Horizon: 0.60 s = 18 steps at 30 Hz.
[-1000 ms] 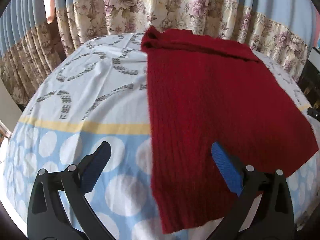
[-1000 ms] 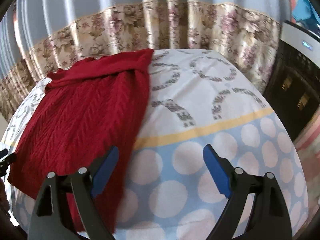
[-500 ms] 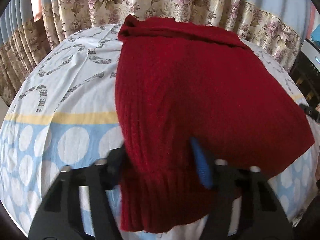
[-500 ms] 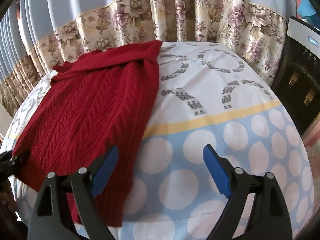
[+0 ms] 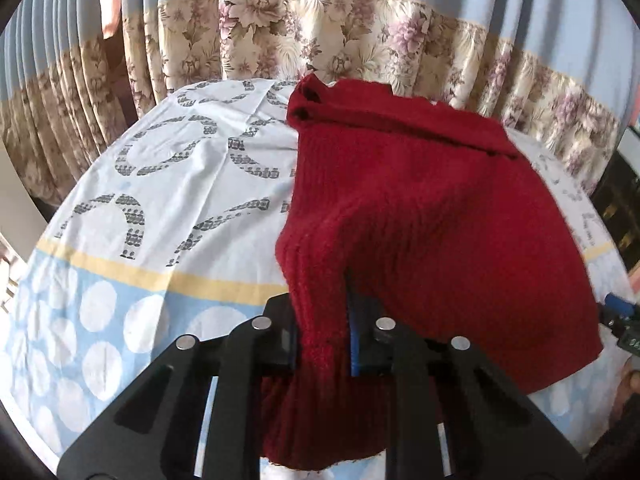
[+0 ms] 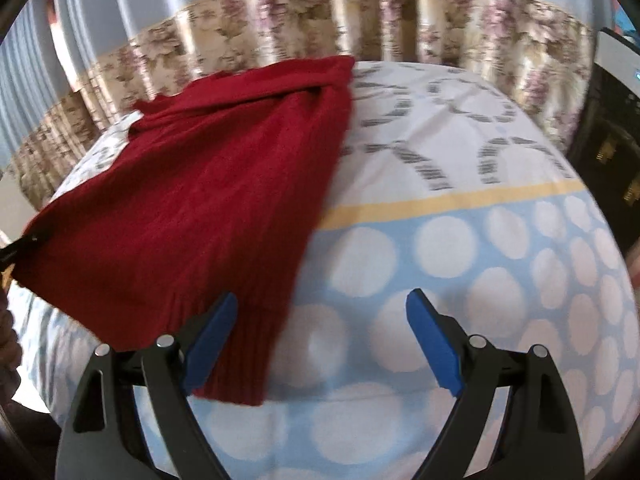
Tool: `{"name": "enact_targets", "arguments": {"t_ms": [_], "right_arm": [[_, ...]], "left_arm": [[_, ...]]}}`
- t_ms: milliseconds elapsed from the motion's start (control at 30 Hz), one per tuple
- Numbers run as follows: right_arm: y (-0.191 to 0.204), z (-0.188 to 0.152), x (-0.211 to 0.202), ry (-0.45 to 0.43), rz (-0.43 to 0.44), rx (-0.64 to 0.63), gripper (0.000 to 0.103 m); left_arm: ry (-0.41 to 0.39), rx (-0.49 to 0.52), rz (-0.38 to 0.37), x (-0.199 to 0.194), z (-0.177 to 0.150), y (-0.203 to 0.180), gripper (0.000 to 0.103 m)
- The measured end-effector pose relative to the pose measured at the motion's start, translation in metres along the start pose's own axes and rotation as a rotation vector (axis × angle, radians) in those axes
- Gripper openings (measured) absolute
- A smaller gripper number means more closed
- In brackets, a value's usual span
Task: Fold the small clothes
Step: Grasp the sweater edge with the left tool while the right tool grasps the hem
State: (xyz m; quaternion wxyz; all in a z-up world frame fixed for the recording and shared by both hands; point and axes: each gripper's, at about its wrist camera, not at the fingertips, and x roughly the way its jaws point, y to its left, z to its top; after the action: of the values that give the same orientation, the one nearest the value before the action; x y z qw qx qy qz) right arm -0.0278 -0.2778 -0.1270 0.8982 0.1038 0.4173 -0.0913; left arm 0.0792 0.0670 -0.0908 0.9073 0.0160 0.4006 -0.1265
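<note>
Jaws of my left gripper [image 5: 320, 320] had just closed on the red cable-knit sweater's [image 5: 432, 232] hem; right gripper [image 6: 320, 344] gaped empty; I judged it should pinch the opposite corner first.

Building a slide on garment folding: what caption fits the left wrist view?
Left gripper, its jaws just closed, pinches the near hem of a red sweater lying on a patterned sheet.

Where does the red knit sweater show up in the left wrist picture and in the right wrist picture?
Left wrist: the red knit sweater fills the centre and right, its near hem pinched in the left tongs.
Right wrist: the sweater lies at left and centre, its near corner beside the left pad of the open right tongs.
Shared landmark: the yellow stripe across the bedsheet.
</note>
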Motion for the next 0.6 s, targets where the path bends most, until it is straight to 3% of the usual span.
{"name": "enact_targets", "arguments": {"t_ms": [200,233,267,333,433,533,600], "right_arm": [[0.023,-0.003,0.012,0.023,0.073,-0.002,0.087],[0.026,-0.003,0.014,0.027,0.082,-0.005,0.083],[0.031,-0.003,0.016,0.033,0.095,-0.018,0.077],[0.039,-0.003,0.016,0.038,0.130,-0.042,0.046],[0.051,-0.002,0.011,0.029,0.137,-0.081,0.015],[0.037,0.000,-0.002,-0.005,0.133,-0.041,0.013],[0.022,0.002,-0.016,-0.047,0.067,-0.025,0.012]], "left_arm": [[0.023,0.003,0.018,0.009,-0.007,0.003,0.018],[0.022,0.007,0.013,0.009,-0.008,0.002,0.018],[0.020,0.008,0.010,0.008,-0.009,0.001,0.018],[0.017,0.003,-0.006,0.007,-0.009,0.000,0.018],[0.009,0.020,-0.015,0.005,-0.010,-0.004,0.019],[0.009,0.024,-0.033,0.004,-0.008,-0.003,0.020],[0.005,0.030,-0.036,0.001,-0.007,-0.002,0.021]]}}
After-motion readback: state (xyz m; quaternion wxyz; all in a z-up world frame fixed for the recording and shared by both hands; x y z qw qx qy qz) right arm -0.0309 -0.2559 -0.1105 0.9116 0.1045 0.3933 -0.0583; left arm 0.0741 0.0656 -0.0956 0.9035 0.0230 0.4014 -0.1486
